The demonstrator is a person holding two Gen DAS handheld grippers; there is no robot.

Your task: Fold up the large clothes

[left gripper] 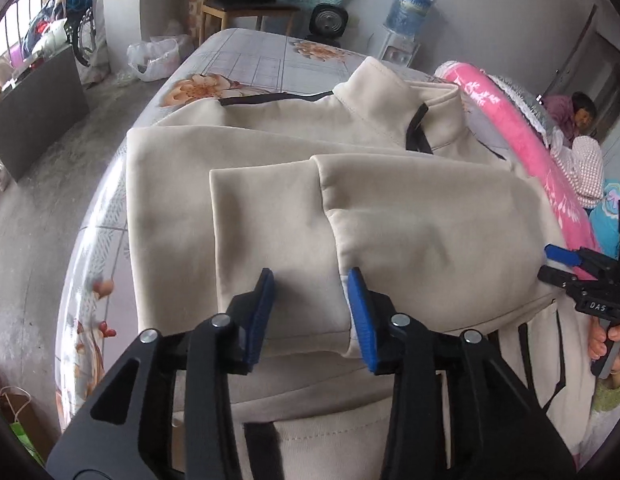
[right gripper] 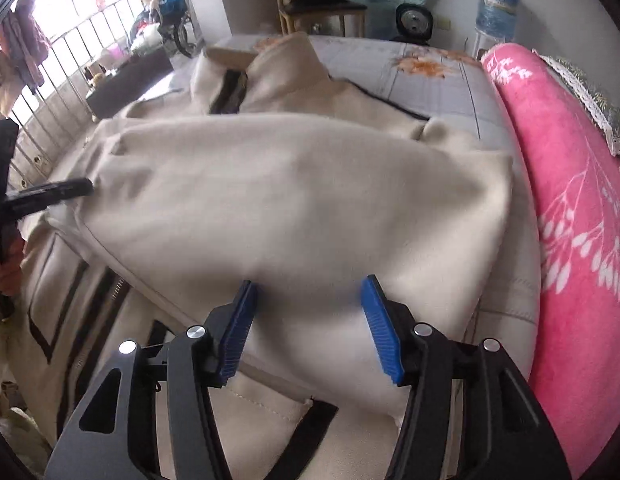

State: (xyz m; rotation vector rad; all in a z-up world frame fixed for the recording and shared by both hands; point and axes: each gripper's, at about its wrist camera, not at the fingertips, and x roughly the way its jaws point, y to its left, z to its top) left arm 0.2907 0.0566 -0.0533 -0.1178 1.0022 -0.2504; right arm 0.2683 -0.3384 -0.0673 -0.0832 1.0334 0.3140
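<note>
Cream jacket [left gripper: 374, 216] folded on the flowered bed [left gripper: 245, 56].
Left gripper [left gripper: 312, 280] and right gripper [right gripper: 307, 288] hover over its near edge, jaws spread, pinching nothing.

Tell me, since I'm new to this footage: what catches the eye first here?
A big cream jacket lies spread across the floral bed, its sleeves folded over its middle. A bright pink blanket is heaped along the bed's right side.

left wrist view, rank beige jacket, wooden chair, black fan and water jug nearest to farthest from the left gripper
From the left gripper:
1. Beige jacket, directly under the open jaws on the bed.
2. Black fan, on the floor beyond the bed's far end.
3. Wooden chair and water jug, against the far wall; too close to call.
</note>
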